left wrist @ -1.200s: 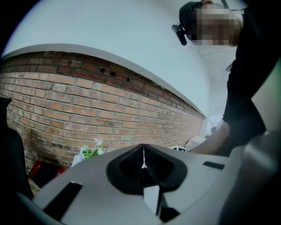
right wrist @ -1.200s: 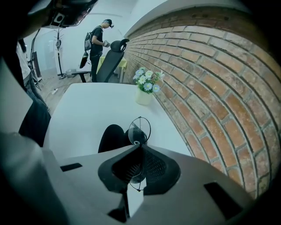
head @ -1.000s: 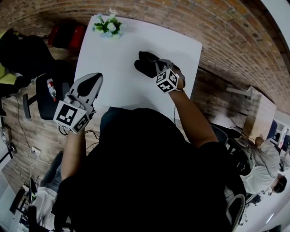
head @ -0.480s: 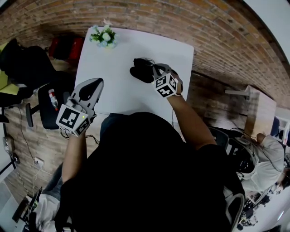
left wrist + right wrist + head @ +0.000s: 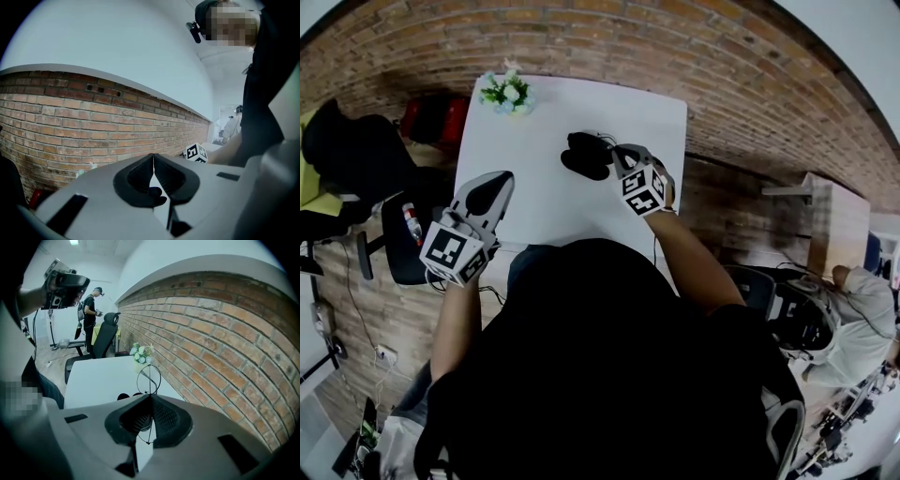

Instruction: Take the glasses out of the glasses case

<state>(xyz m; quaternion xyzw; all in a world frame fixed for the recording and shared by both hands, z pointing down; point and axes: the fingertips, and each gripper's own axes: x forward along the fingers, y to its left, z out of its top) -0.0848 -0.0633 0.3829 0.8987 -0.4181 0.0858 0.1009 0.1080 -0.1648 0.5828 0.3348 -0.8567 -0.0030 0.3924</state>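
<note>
right gripper view
- claw state: right claw [image 5: 151,396] is closed on the thin black wire-rimmed glasses [image 5: 149,378], with the wire pinched in the seam between the pads.
- glasses position: one round rim stands just past the claw tips. A fine wire runs back down the seam toward the camera.
- glasses axis: the rim faces this camera nearly flat-on. The wire follows the claw's own line and points away toward the small white-and-green flower bunch [image 5: 142,352]. No second rim is visible, so I cannot fix the frame's long axis.
- case: the black glasses case [image 5: 123,396] shows as dark humps just beyond the tips and slightly left.

left gripper view
- claw state: left claw [image 5: 153,157] has its pads together with nothing between them. It is aimed at the red brick wall [image 5: 70,126].

head view
- layout: the case is on the white desk [image 5: 534,202], touching or just ahead of the right claw. Its long axis runs roughly across the claw's line. The left claw is well apart, off the desk's near-left edge.
- step (judged): lifting the glasses clear of the case.
- technique (judged): grip lightly, since wire bends. Raise straight up until the frame clears the case. Bring the left claw in to steady the case if it drags.
</note>
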